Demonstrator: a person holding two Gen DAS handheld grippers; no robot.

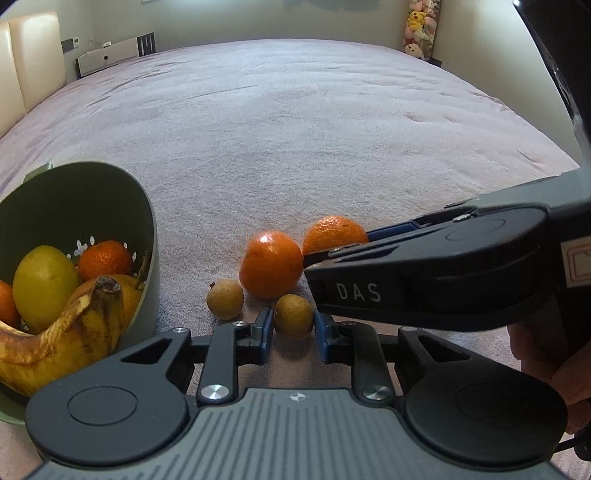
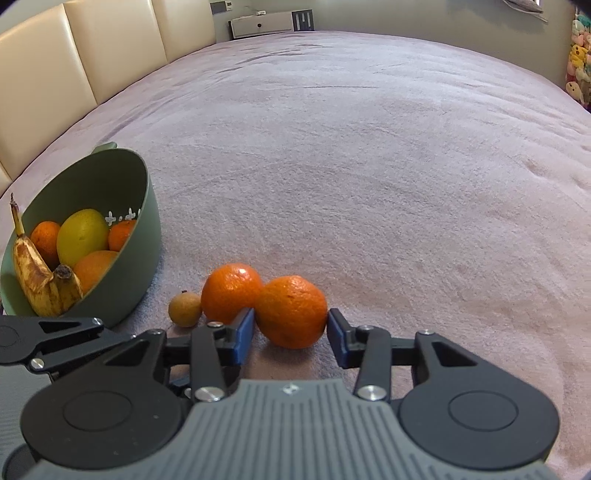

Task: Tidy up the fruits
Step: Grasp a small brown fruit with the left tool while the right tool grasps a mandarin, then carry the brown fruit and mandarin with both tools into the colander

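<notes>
- A wide bed fills most of both views, covered by a pale mauve fleece blanket with shallow creases.
- A cream padded headboard, split into upright panels, runs along the bed's left side.
- Past the far edge stands a low white cabinet, with a dark panel just beside it on the right.
- The walls are plain and pale.
- A column of plush toys hangs in the far right corner.
- Soft, even light falls across the blanket.
</notes>
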